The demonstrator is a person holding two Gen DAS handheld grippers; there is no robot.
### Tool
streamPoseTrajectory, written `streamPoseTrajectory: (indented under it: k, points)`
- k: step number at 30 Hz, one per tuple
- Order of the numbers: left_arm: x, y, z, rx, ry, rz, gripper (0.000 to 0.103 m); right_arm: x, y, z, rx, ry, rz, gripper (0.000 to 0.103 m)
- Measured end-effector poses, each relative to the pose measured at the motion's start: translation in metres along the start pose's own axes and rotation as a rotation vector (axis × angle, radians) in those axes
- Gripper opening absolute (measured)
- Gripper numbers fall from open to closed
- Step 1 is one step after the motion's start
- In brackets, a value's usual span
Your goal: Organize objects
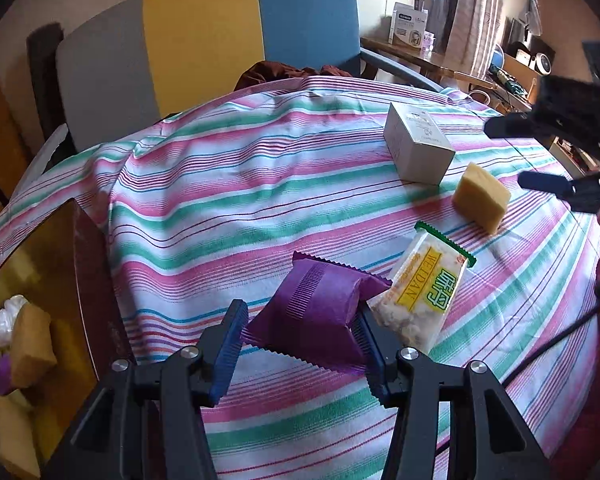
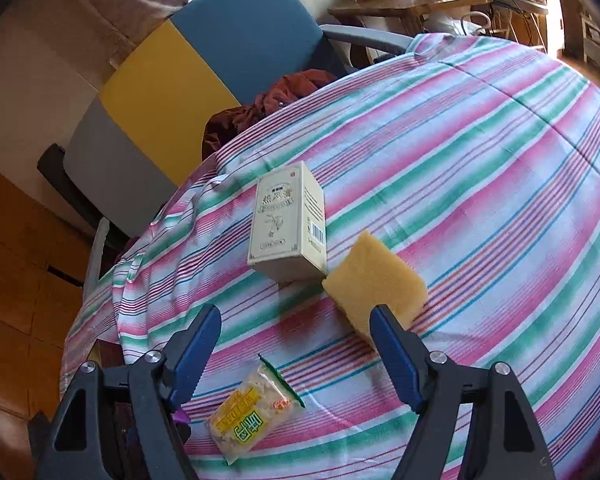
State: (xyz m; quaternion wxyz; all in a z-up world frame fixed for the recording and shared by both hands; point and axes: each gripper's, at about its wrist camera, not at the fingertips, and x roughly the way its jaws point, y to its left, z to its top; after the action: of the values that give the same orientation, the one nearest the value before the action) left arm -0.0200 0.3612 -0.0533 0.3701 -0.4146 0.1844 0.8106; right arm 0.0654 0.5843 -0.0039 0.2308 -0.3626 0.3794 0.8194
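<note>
My left gripper (image 1: 300, 312) is shut on a purple snack packet (image 1: 320, 304), which is pinched and tilted between the blue pads just above the striped cloth. A clear WEIDAN rice-cracker packet (image 1: 424, 288) lies right beside it, to the right. Farther off sit a yellow sponge (image 1: 482, 196) and a white carton (image 1: 418, 146). In the right wrist view my right gripper (image 2: 296, 312) hangs open over the cloth with nothing between its fingers. The cracker packet (image 2: 256, 408) lies below it, with the sponge (image 2: 374, 280) and the carton (image 2: 288, 224) just ahead.
A brown-walled box (image 1: 88, 248) at the left edge of the table holds several packets and sponges. The striped cloth (image 1: 260, 184) covers the round table. A grey, yellow and blue chair (image 1: 204, 40) stands behind it, with a dark red garment (image 2: 284, 96) on its seat.
</note>
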Motion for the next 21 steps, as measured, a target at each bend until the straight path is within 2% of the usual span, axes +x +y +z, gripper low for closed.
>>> streamPoseTrajectory:
  k: [4, 11, 12, 14, 16, 21]
  points:
    - [-0.005, -0.004, -0.004, 0.016, -0.017, -0.02, 0.054, 0.029, 0.023, 0.026, -0.098, 0.027, -0.079, 0.078]
    - [-0.014, 0.0, -0.017, 0.008, -0.015, -0.052, 0.054, 0.109, 0.031, 0.058, -0.139, 0.127, -0.253, 0.078]
    - [-0.015, 0.001, -0.018, 0.009, -0.015, -0.051, 0.054, 0.119, 0.03, 0.06, -0.136, 0.147, -0.26, 0.078]
    - [-0.018, 0.006, -0.02, -0.004, -0.013, -0.053, 0.054, 0.132, 0.028, 0.059, -0.155, 0.185, -0.255, 0.054]
    - [-0.022, 0.011, -0.022, -0.022, -0.017, -0.057, 0.054, 0.132, 0.029, 0.054, -0.182, 0.182, -0.272, 0.052]
    - [-0.041, 0.016, -0.021, -0.044, -0.066, -0.066, 0.054, 0.122, 0.043, 0.02, -0.339, 0.226, -0.217, 0.051]
